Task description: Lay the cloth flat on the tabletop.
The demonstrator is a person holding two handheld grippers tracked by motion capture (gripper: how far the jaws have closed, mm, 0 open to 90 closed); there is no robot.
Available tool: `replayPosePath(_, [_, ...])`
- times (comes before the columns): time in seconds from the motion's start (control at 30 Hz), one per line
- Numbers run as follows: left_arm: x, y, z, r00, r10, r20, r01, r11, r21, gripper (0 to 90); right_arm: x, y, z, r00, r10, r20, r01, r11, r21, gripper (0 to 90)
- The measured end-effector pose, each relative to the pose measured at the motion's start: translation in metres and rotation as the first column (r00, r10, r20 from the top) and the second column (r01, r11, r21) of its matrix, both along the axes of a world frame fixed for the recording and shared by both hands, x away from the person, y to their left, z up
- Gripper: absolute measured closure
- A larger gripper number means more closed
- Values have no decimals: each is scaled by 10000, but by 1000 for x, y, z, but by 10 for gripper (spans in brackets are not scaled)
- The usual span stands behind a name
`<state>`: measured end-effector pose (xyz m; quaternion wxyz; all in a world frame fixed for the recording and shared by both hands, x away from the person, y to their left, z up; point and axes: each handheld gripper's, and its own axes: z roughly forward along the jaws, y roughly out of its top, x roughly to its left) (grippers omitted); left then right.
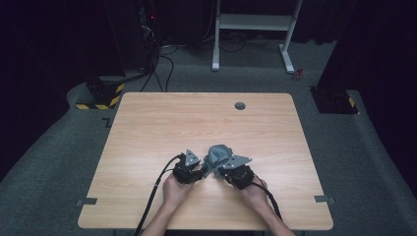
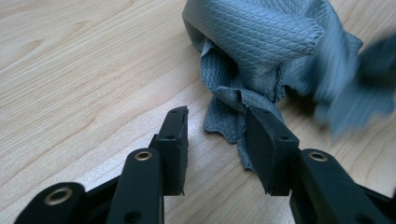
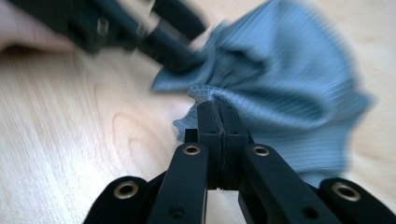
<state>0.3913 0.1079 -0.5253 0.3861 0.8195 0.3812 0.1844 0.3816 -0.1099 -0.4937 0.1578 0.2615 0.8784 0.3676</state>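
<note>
Between both grippers, crumpled cloth (image 1: 218,153), axisless.

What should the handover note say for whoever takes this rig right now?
Right gripper: jaws shut on a fold of the grey cloth.
Left gripper: open, jaws either side of the cloth's near edge, nothing pinched yet.
The cloth is bunched up on the wooden table, near the front between both hands.
Done: one hold on the cloth.
Left: probably close the left gripper on the edge, then spread or fold the cloth.

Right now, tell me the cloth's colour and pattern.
Grey-blue cloth with a woven diamond texture, clearest in the left gripper view.
</note>
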Motion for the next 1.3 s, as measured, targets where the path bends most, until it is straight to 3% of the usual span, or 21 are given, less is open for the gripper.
replayPosePath(0.17, [0, 0, 0, 10000, -11, -4, 11, 10000, 12, 600, 12, -23, 26, 9946, -938, 433, 897, 9920, 890, 898])
replayPosePath(0.2, [0, 0, 0, 10000, -13, -5, 13, 10000, 12, 601, 16, -28, 30, 9917, -1192, 477, 1139, 9882, 1029, 898])
replayPosePath(0.27, [0, 0, 0, 10000, 1, -12, -1, 10000, 16, 603, 33, -43, 35, 9775, -2065, 423, 1993, 9708, 1338, 898])
replayPosePath(0.3, [0, 0, 0, 10000, 1, -12, -1, 10000, 16, 603, 33, -43, 35, 9775, -2065, 423, 1993, 9708, 1338, 898])
replayPosePath(0.33, [1, 1, 0, 10000, 0, -19, 0, 10000, 17, 603, 46, -53, 30, 9661, -2580, 120, 2544, 9586, 1282, 895])
replayPosePath(0.37, [1, 1, 0, 10000, 0, -19, 0, 10000, 17, 602, 46, -53, 30, 9661, -2580, 120, 2544, 9586, 1282, 895])
replayPosePath(0.4, [0, 1, 0, 10000, 0, -17, 0, 10000, 17, 602, 58, -63, 21, 9527, -3007, -435, 3038, 9466, 1085, 889])
replayPosePath(0.43, [0, 0, 0, 10000, 8, -7, -8, 10000, 24, 602, 61, -67, 16, 9459, -3178, -646, 3227, 9423, 887, 867])
replayPosePath(0.47, [0, 0, 0, 10000, 12, 5, -12, 10000, 26, 602, 61, -67, 16, 9459, -3178, -646, 3227, 9423, 887, 867])
replayPosePath(0.53, [0, 0, 0, 10000, 17, 4, -17, 10000, 30, 600, 62, -73, 6, 9356, -3394, -974, 3463, 9359, 654, 757])
replayPosePath(0.63, [0, 1, 0, 10000, 24, -10, -24, 10000, 24, 598, 49, -75, 8, 9448, -3220, -601, 3266, 9399, 995, 705])
replayPosePath(0.67, [0, 0, 0, 10000, 28, -24, -28, 10000, 5, 594, 37, -69, 15, 9601, -2796, -64, 2783, 9530, 1196, 677])
replayPosePath(0.73, [0, 0, 0, 10000, 50, -33, -50, 10000, -1, 591, 26, -60, 23, 9730, -2269, 419, 2201, 9673, 1262, 660])
replayPosePath(0.77, [0, 0, 0, 10000, 50, -33, -50, 10000, -1, 589, 26, -60, 23, 9730, -2269, 419, 2201, 9673, 1262, 660])
replayPosePath(0.87, [0, 0, 0, 10000, 91, -38, -91, 10000, 19, 579, 10, -36, 28, 9914, -1147, 631, 1060, 9862, 1269, 628])
replayPosePath(0.9, [0, 0, 0, 10000, 91, -38, -91, 10000, 19, 573, 10, -36, 28, 9914, -1147, 631, 1060, 9862, 1269, 628])
replayPosePath(0.93, [1, 1, 0, 9999, 120, -42, -120, 9999, 20, 567, 6, -18, 21, 9971, -564, 506, 517, 9947, 889, 606])
replayPosePath(1.0, [1, 0, 0, 9999, 155, -49, -155, 9999, -7, 562, 5, -5, 14, 9989, -275, 377, 253, 9981, 560, 579])
replayPosePath(1.17, [1, 0, 0, 9998, 184, -9, -183, 9998, 41, 537, 12, 15, 0, 9993, 364, -72, -361, 9990, 265, 523])
replayPosePath(1.2, [0, 0, 0, 9998, 182, -3, -182, 9998, 69, 518, 13, 19, -3, 9993, 381, -59, -381, 9992, 98, 542])
replayPosePath(1.3, [0, 0, 0, 9998, 169, 57, -170, 9998, 138, 467, 19, 25, -8, 9998, 166, -131, -170, 9993, -322, 798])
